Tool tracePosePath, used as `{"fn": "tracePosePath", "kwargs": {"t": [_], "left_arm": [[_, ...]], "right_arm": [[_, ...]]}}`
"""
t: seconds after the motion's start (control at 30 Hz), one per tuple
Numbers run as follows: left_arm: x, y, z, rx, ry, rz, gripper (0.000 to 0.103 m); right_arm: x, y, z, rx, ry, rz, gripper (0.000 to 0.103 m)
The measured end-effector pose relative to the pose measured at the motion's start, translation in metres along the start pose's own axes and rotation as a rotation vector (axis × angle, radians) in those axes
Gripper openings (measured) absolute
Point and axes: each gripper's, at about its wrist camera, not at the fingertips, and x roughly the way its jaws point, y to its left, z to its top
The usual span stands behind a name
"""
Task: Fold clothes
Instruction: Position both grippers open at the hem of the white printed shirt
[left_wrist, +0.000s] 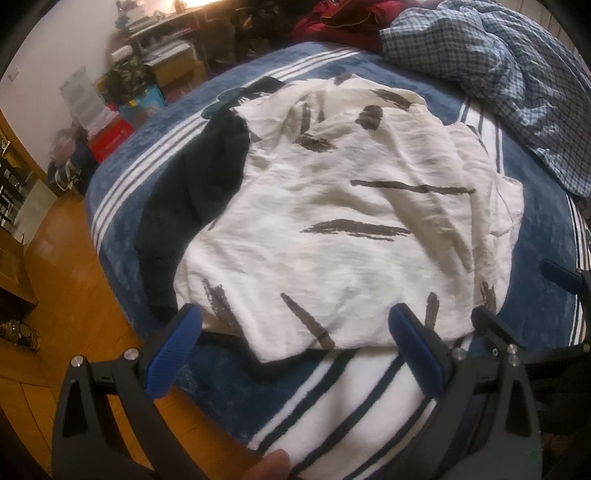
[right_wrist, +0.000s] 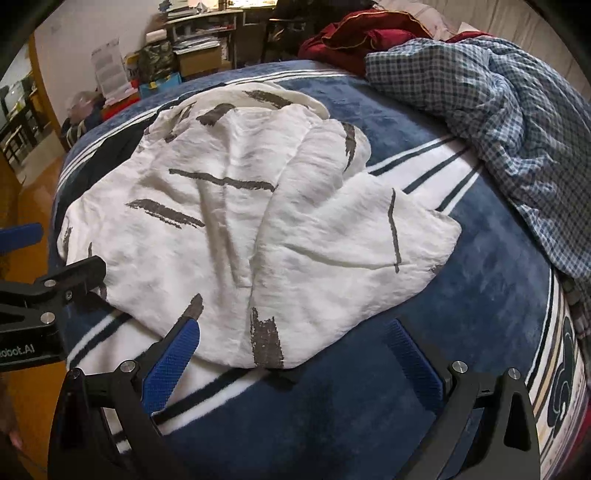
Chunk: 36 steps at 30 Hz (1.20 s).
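A white garment with dark brush strokes (left_wrist: 332, 221) lies spread and wrinkled on the blue striped blanket (left_wrist: 229, 398); it also shows in the right wrist view (right_wrist: 240, 229). A dark garment (left_wrist: 199, 192) lies under its left edge. My left gripper (left_wrist: 295, 347) is open and empty just above the white garment's near hem. My right gripper (right_wrist: 291, 354) is open and empty over the hem further right. The left gripper shows at the left edge of the right wrist view (right_wrist: 55, 280). The right gripper's finger shows at the right edge of the left wrist view (left_wrist: 565, 277).
A blue checked quilt (right_wrist: 498, 122) is bunched at the bed's far right, with red fabric (right_wrist: 365, 37) behind it. The bed's left edge drops to a wooden floor (left_wrist: 66, 280). Desks, boxes and shelves (left_wrist: 147, 66) stand along the far wall.
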Motion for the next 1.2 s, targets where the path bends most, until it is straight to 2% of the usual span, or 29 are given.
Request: {"fn": "tracePosePath", "kwargs": {"t": [0.6,0.77,1.2], "left_arm": [[0.001,0.005,0.002,0.005,0.009,-0.006,0.101],[0.004,0.005,0.004,0.007,0.013,-0.007,0.101],[0.011,0.002,0.008,0.037,0.018,-0.009,0.101]], "right_arm": [[0.004,-0.003,0.0,0.034,0.02,0.034,0.102],[0.005,-0.003,0.001,0.036,0.018,0.013,0.102],[0.014,-0.006,0.006,0.045,0.052,0.025,0.102]]}}
